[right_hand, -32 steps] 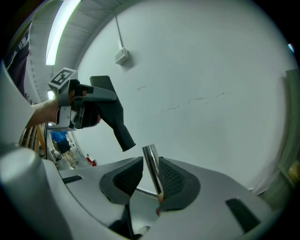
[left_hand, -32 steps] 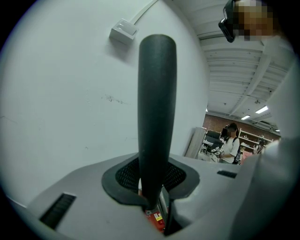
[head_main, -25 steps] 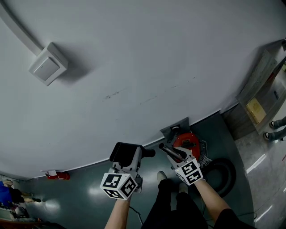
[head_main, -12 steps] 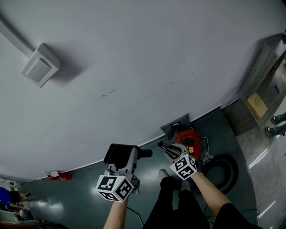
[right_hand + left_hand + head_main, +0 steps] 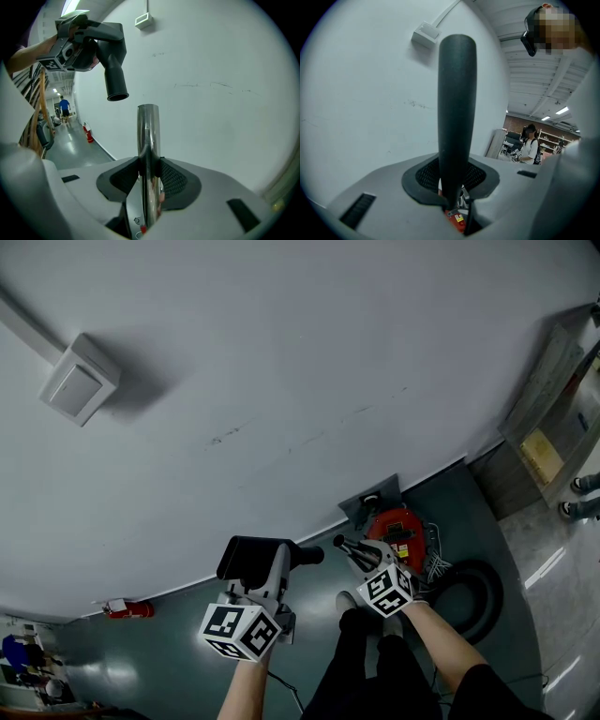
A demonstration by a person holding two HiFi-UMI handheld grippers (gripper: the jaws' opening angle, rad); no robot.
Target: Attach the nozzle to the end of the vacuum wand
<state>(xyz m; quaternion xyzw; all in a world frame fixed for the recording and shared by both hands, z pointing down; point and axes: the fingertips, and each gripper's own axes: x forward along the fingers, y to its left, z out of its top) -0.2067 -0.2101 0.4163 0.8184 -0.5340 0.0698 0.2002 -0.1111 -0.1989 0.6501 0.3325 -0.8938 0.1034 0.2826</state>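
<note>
I am looking down on both tongs, held out in front of a white wall [image 5: 281, 381]. The left tongs [image 5: 452, 190] are pinching the black nozzle [image 5: 457, 112]; their pads are pressing on its dark body from both sides, and it is standing upright between them in the left gripper view. The right tongs [image 5: 149, 171] are pinching the chrome vacuum wand [image 5: 148, 136]; the pads are bearing on the tube from both sides, and these jaws have just been closing a little on it.

In the right gripper view the nozzle's round socket is facing downward, above and to the left of the wand's open end; the two are sitting apart. In the head view the nozzle's neck is lying just beside the wand tip with a gap showing between them; the nozzle is not yet sitting on the wand.

Below the tongs, a red vacuum cleaner [image 5: 398, 531] is resting on the dark floor [image 5: 169, 657] at the foot of the wall; a black hose [image 5: 480, 601] is lying coiled beside it. A junction box [image 5: 77, 381] is sitting on the wall at upper left; a red fire extinguisher [image 5: 117, 609] is lying at the wall's foot far to the left.
</note>
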